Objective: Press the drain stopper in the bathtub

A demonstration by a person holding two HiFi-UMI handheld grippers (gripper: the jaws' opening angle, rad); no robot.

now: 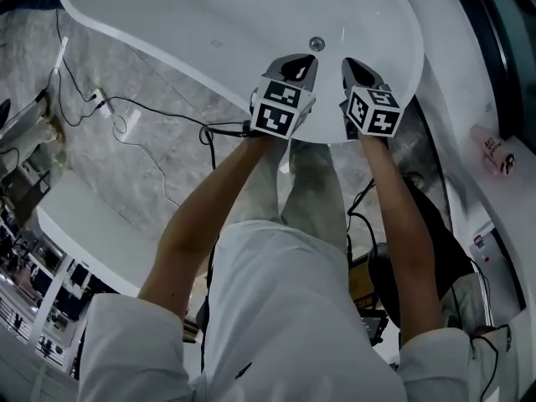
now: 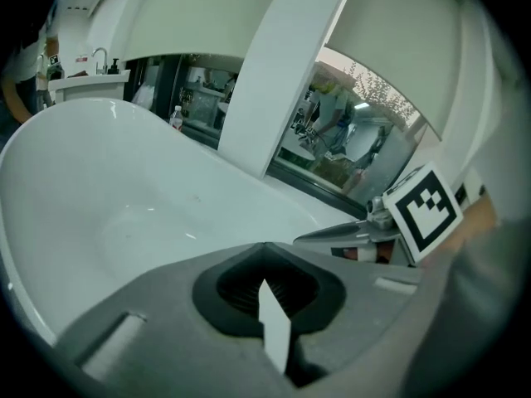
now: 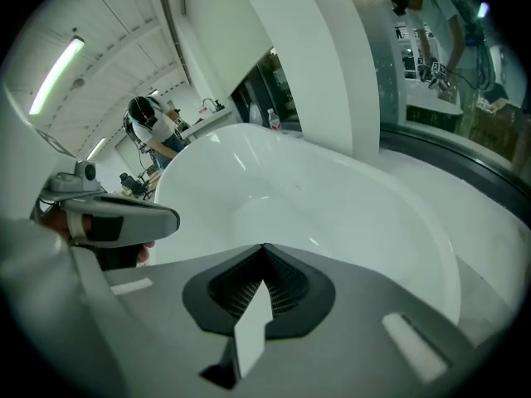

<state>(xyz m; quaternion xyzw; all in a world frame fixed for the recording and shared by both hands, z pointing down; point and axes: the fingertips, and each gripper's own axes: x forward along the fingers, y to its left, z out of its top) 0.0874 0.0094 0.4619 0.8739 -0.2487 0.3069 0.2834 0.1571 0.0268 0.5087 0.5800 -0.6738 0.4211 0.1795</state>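
White shirt (image 1: 285, 308), left gripper (image 1: 305, 60) and right gripper (image 1: 350, 64) jaws closed, empty, over white bathtub (image 1: 209, 15), drain stopper (image 1: 316, 43) near, marble floor (image 1: 142, 166)

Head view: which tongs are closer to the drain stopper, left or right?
The left tongs: their tip ends just beside the drain stopper in the bathtub, lower left of it; the right tongs point farther off to its right.

**Bathtub drain: what stays out of sight**

In the head view the bathtub (image 1: 167, 23) runs off the top edge, its far end unseen. The drain stopper (image 1: 316, 43) is a tiny dot, too small to tell whether it is raised or pressed. The left gripper (image 1: 308, 60) and right gripper (image 1: 350, 64) hide the person's hands. In both gripper views, the gripper bodies cover the near tub floor.
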